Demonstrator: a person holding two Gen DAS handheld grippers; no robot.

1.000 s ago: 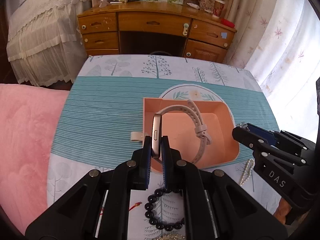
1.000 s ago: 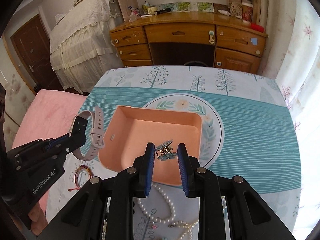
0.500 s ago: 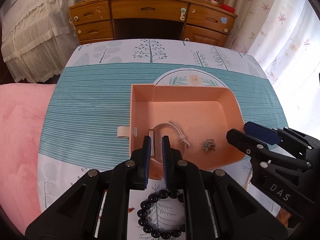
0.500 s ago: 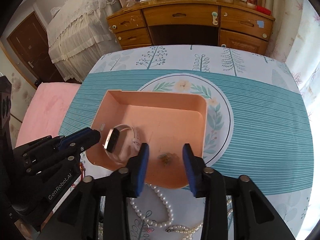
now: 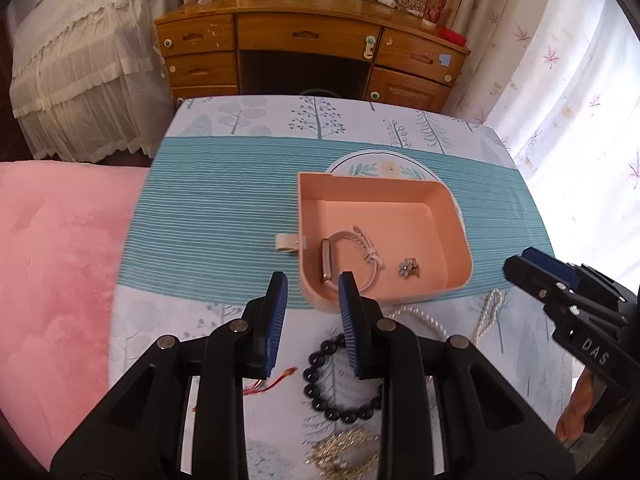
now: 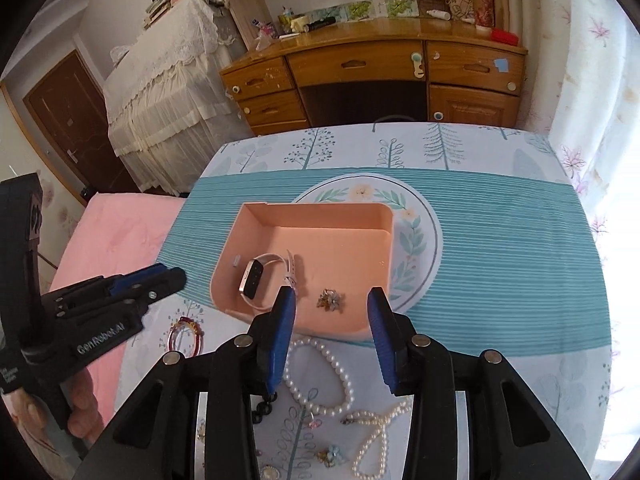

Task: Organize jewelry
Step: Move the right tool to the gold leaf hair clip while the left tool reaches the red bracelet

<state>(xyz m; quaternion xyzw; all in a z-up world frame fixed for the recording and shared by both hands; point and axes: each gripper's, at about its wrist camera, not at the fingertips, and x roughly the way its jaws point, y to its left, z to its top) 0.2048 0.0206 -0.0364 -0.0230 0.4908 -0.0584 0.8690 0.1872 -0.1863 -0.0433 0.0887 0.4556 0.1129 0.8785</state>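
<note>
A peach tray sits on the patterned tablecloth. Inside it lie a pale-strapped watch and a small flower brooch. My left gripper is open and empty, just before the tray's near left corner; it also shows in the right wrist view. My right gripper is open and empty above the tray's near edge; it also shows in the left wrist view. A black bead bracelet, a pearl necklace and a red bangle lie near me.
A gold glittery piece and small charms lie at the table's near edge. A pink blanket lies to the left. A wooden desk stands beyond the table, with curtains on the right.
My left gripper let go of the watch, which now lies in the tray, and drew back open. My right gripper dropped the brooch in the tray, opened wider and drew back.
</note>
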